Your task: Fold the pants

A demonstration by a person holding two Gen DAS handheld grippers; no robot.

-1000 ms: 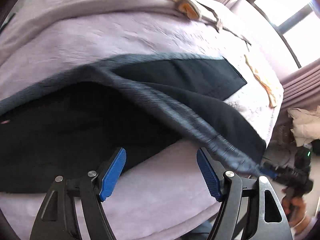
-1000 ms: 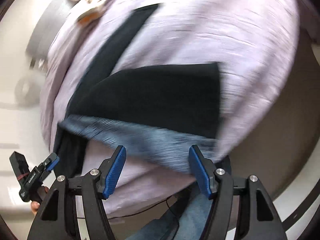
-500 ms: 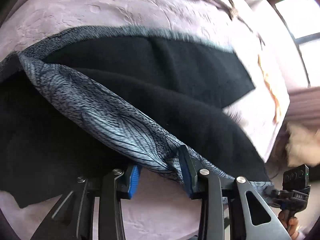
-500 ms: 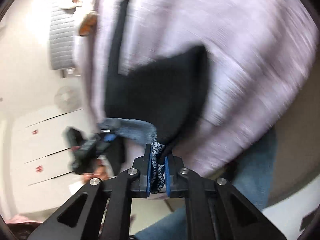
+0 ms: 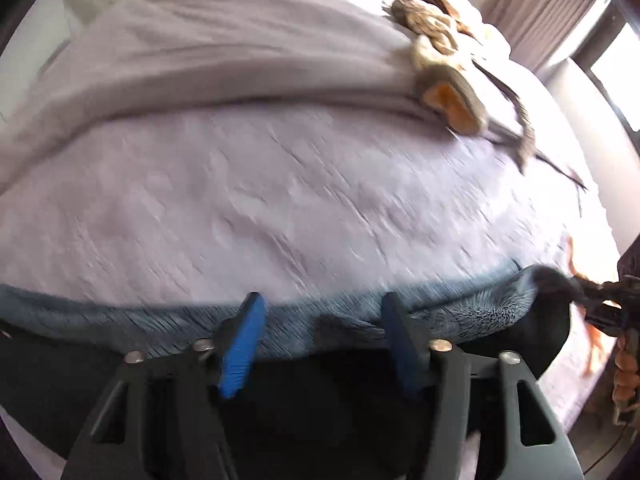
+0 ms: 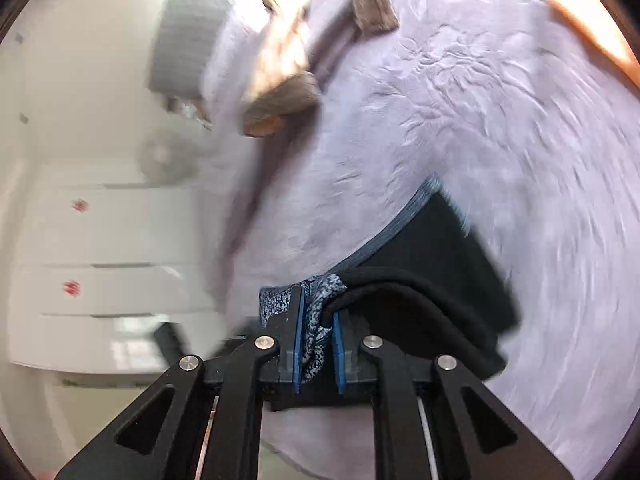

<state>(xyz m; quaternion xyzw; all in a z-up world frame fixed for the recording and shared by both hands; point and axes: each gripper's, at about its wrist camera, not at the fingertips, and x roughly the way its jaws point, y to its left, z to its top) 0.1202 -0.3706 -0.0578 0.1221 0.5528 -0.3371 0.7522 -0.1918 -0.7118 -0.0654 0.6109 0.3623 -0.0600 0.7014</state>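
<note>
The black pants [image 5: 520,340] with a blue-grey speckled waistband [image 5: 120,320] lie along the near edge of a lilac bed cover [image 5: 280,180]. My left gripper [image 5: 323,300] hovers over the waistband; its jaws are opening, and the blue pads stand apart from the cloth. At the right edge of that view, the right gripper [image 5: 600,308] holds the waistband's end. In the right wrist view, my right gripper [image 6: 316,308] has bunched waistband [image 6: 320,292] between its pads. Its jaws are starting to open, and the pads still touch the cloth. The black pants [image 6: 440,280] are doubled beside it.
A beige-brown plush heap with an orange patch [image 5: 452,100] lies on the bed's far side, also the plush heap [image 6: 280,100] in the right view. An orange strip [image 5: 592,336] sits near the bed's right edge. White cabinets [image 6: 100,240] stand left; curtains [image 5: 540,20] are at far right.
Both grippers closed on the waistband, then swung across the bed with it. The left one has now let go, its pads apart; the pants lie lower, along the near edge.
</note>
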